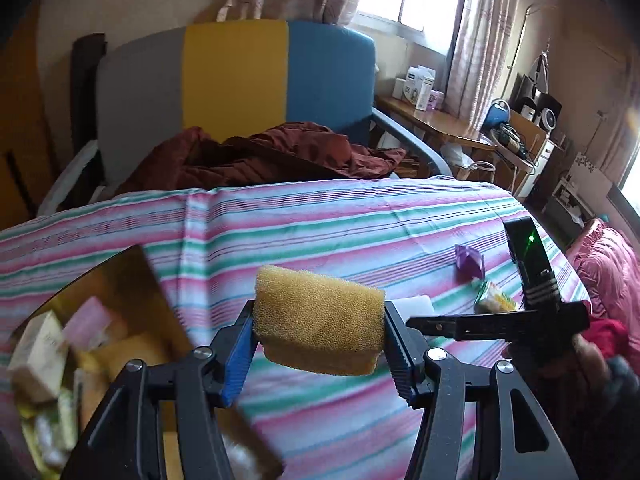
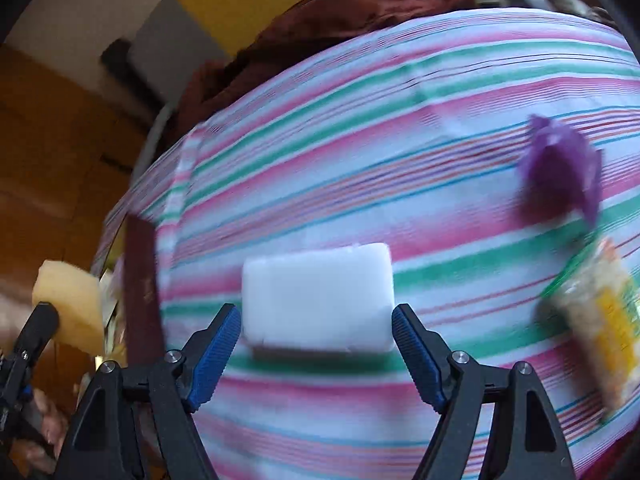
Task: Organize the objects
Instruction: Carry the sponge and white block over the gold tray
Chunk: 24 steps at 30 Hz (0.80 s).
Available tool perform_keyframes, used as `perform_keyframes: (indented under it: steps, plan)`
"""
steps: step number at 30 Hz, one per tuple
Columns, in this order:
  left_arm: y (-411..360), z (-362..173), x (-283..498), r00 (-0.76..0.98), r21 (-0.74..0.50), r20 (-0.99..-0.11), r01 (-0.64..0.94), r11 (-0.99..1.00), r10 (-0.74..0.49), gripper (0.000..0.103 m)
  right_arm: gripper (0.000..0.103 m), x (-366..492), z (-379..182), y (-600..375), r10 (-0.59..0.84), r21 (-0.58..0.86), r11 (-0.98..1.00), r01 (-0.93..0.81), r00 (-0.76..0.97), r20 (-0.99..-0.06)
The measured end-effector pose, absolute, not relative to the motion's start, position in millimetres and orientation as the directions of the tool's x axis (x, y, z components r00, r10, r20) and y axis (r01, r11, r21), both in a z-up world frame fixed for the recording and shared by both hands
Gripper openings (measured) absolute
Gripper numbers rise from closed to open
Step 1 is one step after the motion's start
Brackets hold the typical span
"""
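Gripping only the yellow sponge's [image 1: 318, 322] ends, the left gripper [image 1: 318, 344] could let it squirm out short of the box [image 1: 100, 320]. Spread apart around the white block [image 2: 318, 298] on the striped sheet [image 2: 360, 140], the right gripper [image 2: 316, 344] could nudge it aside when closing.

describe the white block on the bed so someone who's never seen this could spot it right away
On the striped bedsheet, look just ahead of the right tongs, whose open fingers flank it. The white block lies flat there, a plain rounded brick. Unlike the purple wrapper and the printed snack packet to its right, it is bare and unmarked.
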<state>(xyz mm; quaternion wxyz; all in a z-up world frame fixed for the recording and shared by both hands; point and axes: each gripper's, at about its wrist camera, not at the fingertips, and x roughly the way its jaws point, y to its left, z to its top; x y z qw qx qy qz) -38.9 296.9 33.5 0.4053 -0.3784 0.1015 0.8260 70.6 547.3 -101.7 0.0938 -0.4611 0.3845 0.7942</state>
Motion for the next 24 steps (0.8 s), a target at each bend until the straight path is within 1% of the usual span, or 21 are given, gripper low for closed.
perform_keyframes:
  steps: [1,2,3,5,6,7,9,10,12,13,15,18,20,21,22,23,24]
  plan:
    - [288.6,34.1,-37.5,-0.387,-0.138,-0.710,-0.743,-0.655,0.589,0.059,0.077,69.2,-101.7,538.5,-0.271,0.559,-0.692,-0.457,-0.553,-0.788]
    - [278.5,35.0,-35.5,-0.392,-0.138,-0.711,-0.737,-0.662,0.584,0.059,0.075,69.0,-100.4,529.6,-0.306,0.573,-0.702,-0.422,-0.548,-0.778]
    - [269.1,36.1,-33.6,-0.398,-0.138,-0.709,-0.731,-0.668,0.582,0.059,0.075,66.9,-96.3,519.7,-0.308,0.553,-0.734,-0.394,-0.533,-0.788]
    - [250.1,38.1,-30.4,-0.409,-0.138,-0.707,-0.719,-0.681,0.576,0.060,0.075,66.7,-85.0,499.0,-0.260,0.474,-0.807,-0.353,-0.508,-0.821]
    - [239.4,38.2,-29.6,-0.415,-0.141,-0.706,-0.712,-0.688,0.574,0.060,0.075,66.8,-78.9,489.4,-0.213,0.411,-0.847,-0.336,-0.493,-0.843]
    - [231.3,37.4,-29.6,-0.418,-0.144,-0.705,-0.706,-0.693,0.572,0.060,0.075,66.3,-71.9,479.0,-0.126,0.310,-0.894,-0.324,-0.480,-0.868]
    - [213.8,33.9,-28.5,-0.428,-0.146,-0.709,-0.688,-0.711,0.560,0.060,0.075,61.5,-64.1,462.6,0.016,0.132,-0.949,-0.287,-0.461,-0.887]
    - [205.2,31.9,-27.9,-0.433,-0.148,-0.711,-0.677,-0.720,0.554,0.060,0.075,56.9,-63.5,456.3,0.044,0.087,-0.961,-0.263,-0.453,-0.891]
    - [187.3,27.1,-27.9,-0.447,-0.153,-0.715,-0.651,-0.744,0.538,0.060,0.079,47.2,-66.5,450.5,0.037,0.055,-0.978,-0.202,-0.428,-0.903]
    - [181.4,25.6,-28.3,-0.450,-0.158,-0.716,-0.641,-0.752,0.534,0.060,0.079,38.5,-72.7,446.2,0.018,0.050,-0.986,-0.159,-0.398,-0.917]
    - [166.1,22.8,-28.8,-0.457,-0.167,-0.719,-0.618,-0.768,0.524,0.060,0.079,32.5,-80.2,444.3,0.033,0.012,-0.992,-0.125,-0.356,-0.934]
    - [144.3,22.2,-27.6,-0.487,-0.154,-0.718,-0.587,-0.795,0.498,0.060,0.080,16.6,-92.8,450.7,0.094,-0.058,-0.991,-0.123,-0.314,-0.945]
    - [135.1,21.7,-26.3,-0.503,-0.145,-0.716,-0.571,-0.808,0.484,0.060,0.083,10.8,-97.0,457.2,0.097,-0.057,-0.989,-0.135,-0.311,-0.946]
    - [130.5,21.0,-26.0,-0.510,-0.142,-0.716,-0.563,-0.814,0.477,0.060,0.083,10.2,-98.0,460.8,0.102,-0.060,-0.988,-0.144,-0.310,-0.945]
    - [125.7,20.2,-26.1,-0.516,-0.141,-0.715,-0.554,-0.821,0.471,0.060,0.082,10.4,-98.5,464.2,0.092,-0.047,-0.987,-0.152,-0.304,-0.948]
    - [121.7,19.4,-26.5,-0.523,-0.138,-0.715,-0.544,-0.828,0.463,0.060,0.076,11.6,-97.1,464.9,0.088,-0.042,-0.987,-0.154,-0.304,-0.949]
    - [119.1,18.4,-26.4,-0.530,-0.134,-0.715,-0.536,-0.833,0.456,0.060,0.064,9.9,-97.3,463.4,0.100,-0.055,-0.986,-0.158,-0.299,-0.949]
